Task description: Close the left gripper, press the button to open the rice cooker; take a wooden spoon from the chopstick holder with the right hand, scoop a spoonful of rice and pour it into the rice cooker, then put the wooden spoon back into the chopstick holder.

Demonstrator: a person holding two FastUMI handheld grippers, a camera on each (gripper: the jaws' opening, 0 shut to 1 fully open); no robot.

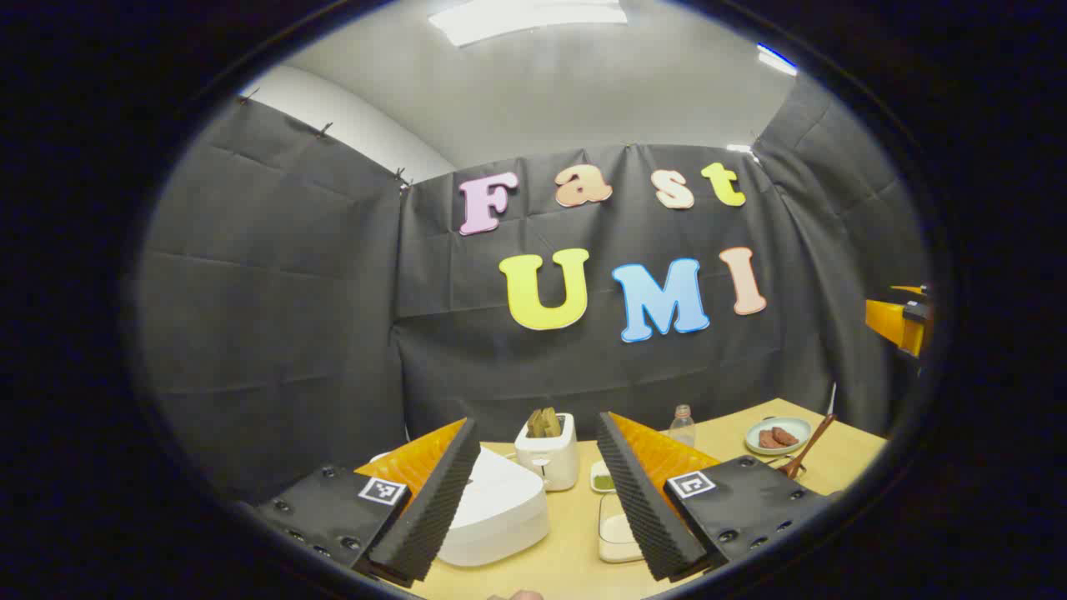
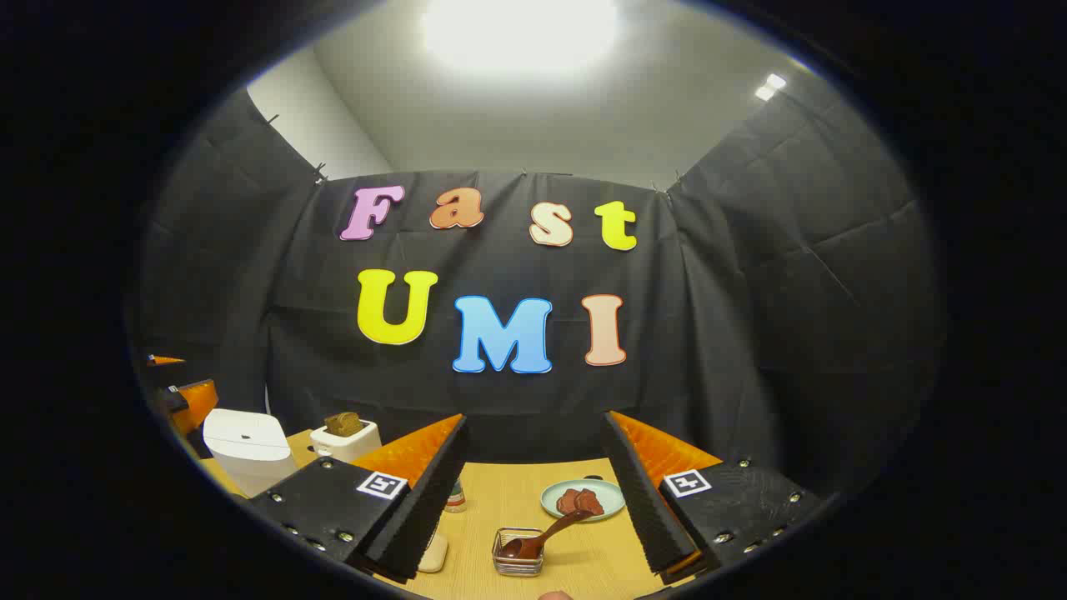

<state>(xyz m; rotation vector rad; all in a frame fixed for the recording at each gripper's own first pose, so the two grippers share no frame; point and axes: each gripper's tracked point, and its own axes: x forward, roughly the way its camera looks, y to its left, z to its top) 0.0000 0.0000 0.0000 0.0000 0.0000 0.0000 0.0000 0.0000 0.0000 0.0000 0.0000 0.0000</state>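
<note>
The white rice cooker (image 1: 492, 508) stands with its lid down, just beyond my left gripper (image 1: 535, 419), which is open and holds nothing. A clear container of white rice (image 1: 617, 533) sits right of the cooker, partly behind the right finger. The wooden spoon (image 2: 546, 533) leans in a small clear holder (image 2: 517, 557), low between the fingers of my right gripper (image 2: 535, 417), which is open and apart from the spoon. The spoon's handle (image 1: 810, 444) also rises at the table's right side. The rice cooker (image 2: 246, 446) appears far left in the right gripper view.
A white toaster (image 1: 548, 454) with bread stands behind the cooker, next to a small dish (image 1: 602, 481) of something green and a clear bottle (image 1: 682, 425). A pale plate (image 2: 602, 493) with brown pieces lies beyond the spoon holder. Black cloth walls close in the wooden table (image 2: 508, 496).
</note>
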